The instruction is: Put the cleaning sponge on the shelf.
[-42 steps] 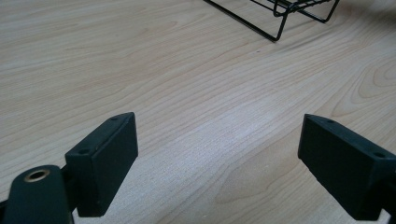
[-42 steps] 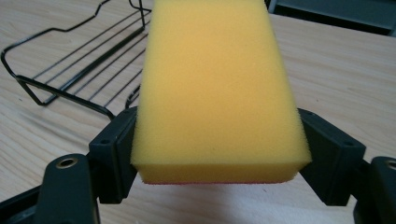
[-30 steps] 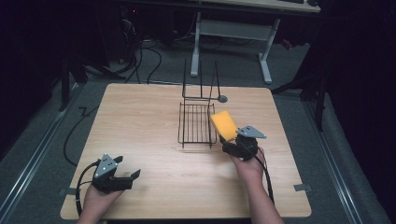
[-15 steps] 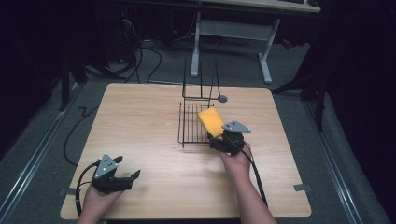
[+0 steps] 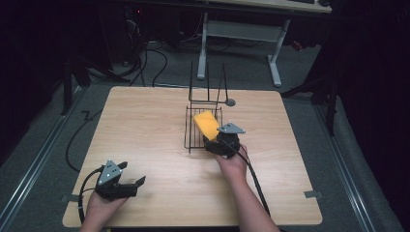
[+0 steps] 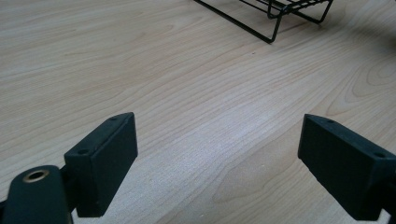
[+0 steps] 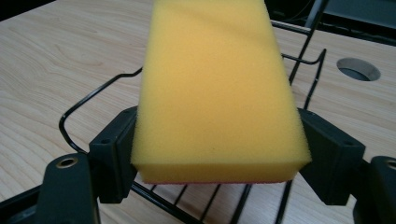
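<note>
A yellow sponge (image 5: 206, 124) (image 7: 217, 88) is held by its near end in my right gripper (image 5: 212, 140) (image 7: 217, 154), whose jaws are shut on its two long sides. The sponge hangs above the near right part of a black wire rack (image 5: 193, 133) (image 7: 93, 100) at the table's middle. My left gripper (image 5: 133, 186) (image 6: 229, 163) rests open near the front left of the wooden table (image 5: 145, 140), with bare wood between its jaws. The rack's near corner (image 6: 273, 28) shows far ahead of it.
The rack has tall upright wires (image 5: 208, 87) at its far end. A round grey cable hole (image 5: 230, 102) (image 7: 358, 69) lies in the tabletop just right of them. Cables and a desk frame (image 5: 241, 34) are on the floor beyond the table.
My right gripper has carried the sponge leftward from beside the rack to above its near right part. The left gripper has stayed still.
</note>
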